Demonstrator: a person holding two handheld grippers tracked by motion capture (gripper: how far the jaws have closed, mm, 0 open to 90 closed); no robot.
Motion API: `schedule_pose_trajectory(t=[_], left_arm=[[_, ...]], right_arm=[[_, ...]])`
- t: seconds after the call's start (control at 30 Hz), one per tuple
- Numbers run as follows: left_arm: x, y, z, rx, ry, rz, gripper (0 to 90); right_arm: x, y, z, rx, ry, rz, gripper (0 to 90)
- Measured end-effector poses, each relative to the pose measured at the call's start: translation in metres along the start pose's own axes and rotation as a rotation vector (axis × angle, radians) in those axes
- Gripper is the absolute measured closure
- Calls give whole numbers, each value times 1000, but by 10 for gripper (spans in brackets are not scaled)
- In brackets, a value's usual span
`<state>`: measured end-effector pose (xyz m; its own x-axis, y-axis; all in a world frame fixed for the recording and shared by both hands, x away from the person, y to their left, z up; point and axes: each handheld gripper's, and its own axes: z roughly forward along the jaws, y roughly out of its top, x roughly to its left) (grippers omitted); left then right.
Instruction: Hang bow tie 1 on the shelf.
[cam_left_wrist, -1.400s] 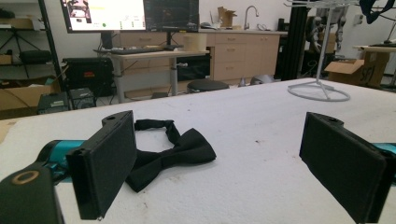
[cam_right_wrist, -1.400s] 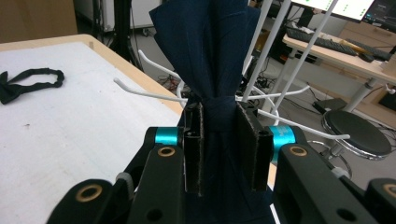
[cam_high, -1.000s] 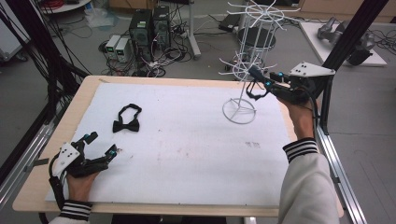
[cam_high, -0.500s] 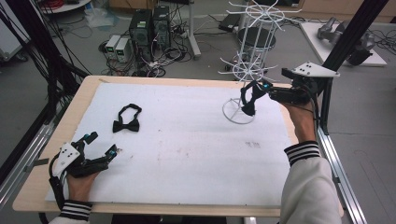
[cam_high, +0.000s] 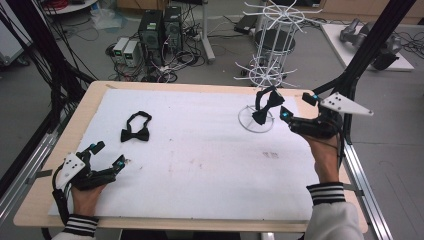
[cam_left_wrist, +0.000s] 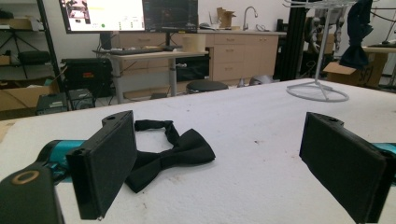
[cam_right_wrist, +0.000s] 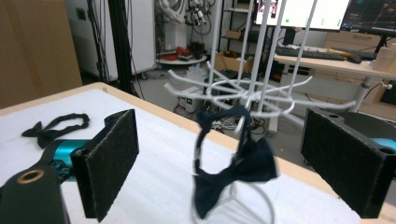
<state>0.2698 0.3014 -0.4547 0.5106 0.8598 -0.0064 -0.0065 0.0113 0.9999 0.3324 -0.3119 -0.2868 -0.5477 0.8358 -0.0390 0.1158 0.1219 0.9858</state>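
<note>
A black bow tie (cam_high: 267, 106) (cam_right_wrist: 238, 175) hangs by its strap from a low hook of the white wire rack (cam_high: 270, 50) at the table's far right. My right gripper (cam_high: 296, 106) (cam_right_wrist: 224, 140) stands just to the right of it. Its jaws have just been opening and are now open, with the tie ahead of them and untouched. A second black bow tie (cam_high: 136, 127) (cam_left_wrist: 173, 151) lies flat on the white mat, left of centre. Near the front left corner my left gripper (cam_high: 109, 154) (cam_left_wrist: 224, 163) rests open, pointing at that tie from a short way off.
The rack's ring base (cam_high: 256, 120) (cam_left_wrist: 317, 91) stands on the white mat (cam_high: 200, 165). The wooden table edge (cam_high: 60, 150) frames the mat. Black frame posts (cam_high: 370, 45) rise at the right, and computers and cables lie on the floor behind.
My right gripper was shut on the bow tie at the rack, then opened and drew back to the right. The tie now hangs from the hook. The left gripper has not moved.
</note>
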Motion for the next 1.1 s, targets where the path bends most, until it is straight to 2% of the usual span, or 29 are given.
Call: schedule_pose_trajectory(t=[0.13,0.27,0.43,0.67,0.8,0.97,1.1], left_arm=[[0,0,0,3,0,4,115],[0,0,0,1,1,4,115],[-1,0,0,-2,5,10,114],[-1,0,-1,-3,11,9,115],[-1,0,-1,-3,13,10,115],[-1,0,0,-3,15,8,115],[-1,0,0,-2,13,10,115]], right_arm=[[10,-17,-13,-33,-2,19,112],[19,-31,-23,-53,-23,-3,112],[32,-56,-31,-79,-26,-1,112],[47,-86,-27,-86,-1,23,112],[52,-92,-22,-103,12,26,112],[62,-100,-18,-91,21,-2,112],[63,-103,-15,-77,32,0,112]])
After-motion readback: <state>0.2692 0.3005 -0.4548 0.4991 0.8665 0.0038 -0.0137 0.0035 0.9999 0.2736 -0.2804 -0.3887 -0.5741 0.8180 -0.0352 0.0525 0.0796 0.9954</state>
